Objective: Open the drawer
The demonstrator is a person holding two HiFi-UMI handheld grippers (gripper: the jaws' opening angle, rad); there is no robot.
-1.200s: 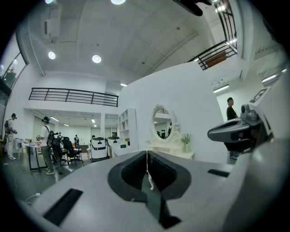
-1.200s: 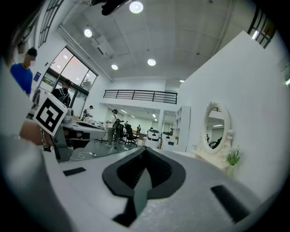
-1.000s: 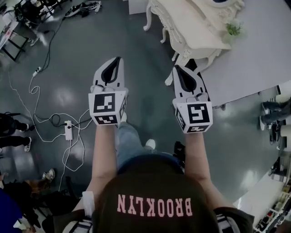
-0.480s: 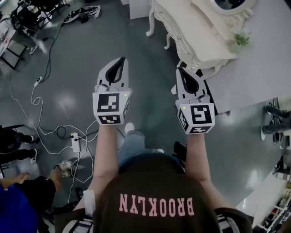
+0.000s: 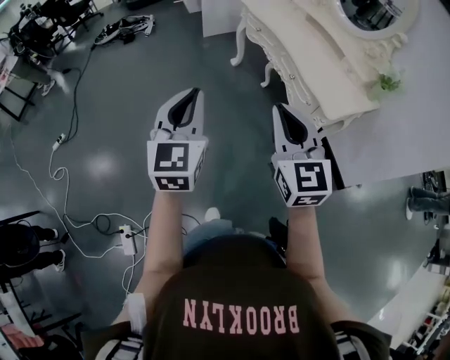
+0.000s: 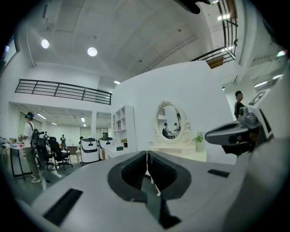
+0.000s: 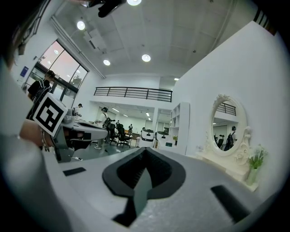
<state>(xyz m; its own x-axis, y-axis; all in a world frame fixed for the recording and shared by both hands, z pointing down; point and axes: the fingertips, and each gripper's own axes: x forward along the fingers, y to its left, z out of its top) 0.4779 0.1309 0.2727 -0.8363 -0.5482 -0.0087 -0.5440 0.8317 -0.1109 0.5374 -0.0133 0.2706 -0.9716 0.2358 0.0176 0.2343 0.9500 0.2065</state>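
A cream carved dressing table (image 5: 316, 67) with an oval mirror (image 5: 373, 13) and a small plant (image 5: 389, 83) stands at the upper right of the head view. Its carved front (image 5: 275, 50) faces the grey floor; no drawer stands out from it. My left gripper (image 5: 197, 91) is held level over the floor, left of the table, jaws shut and empty. My right gripper (image 5: 277, 107) is shut and empty too, its tip just short of the table's near corner. The left gripper view shows the mirror (image 6: 169, 121) ahead; the right gripper view has the mirror (image 7: 225, 123) at its right.
A white power strip (image 5: 128, 239) and cables (image 5: 63, 176) lie on the floor at left. Office chairs (image 5: 42, 21) stand at the far left. A white wall (image 5: 422, 112) rises behind the table. A white shelf unit (image 6: 123, 124) and bystanders (image 6: 30, 136) are farther off.
Both grippers have moved forward together toward the dressing table, which now sits nearer and lower in the head view. The jaws have stayed shut.
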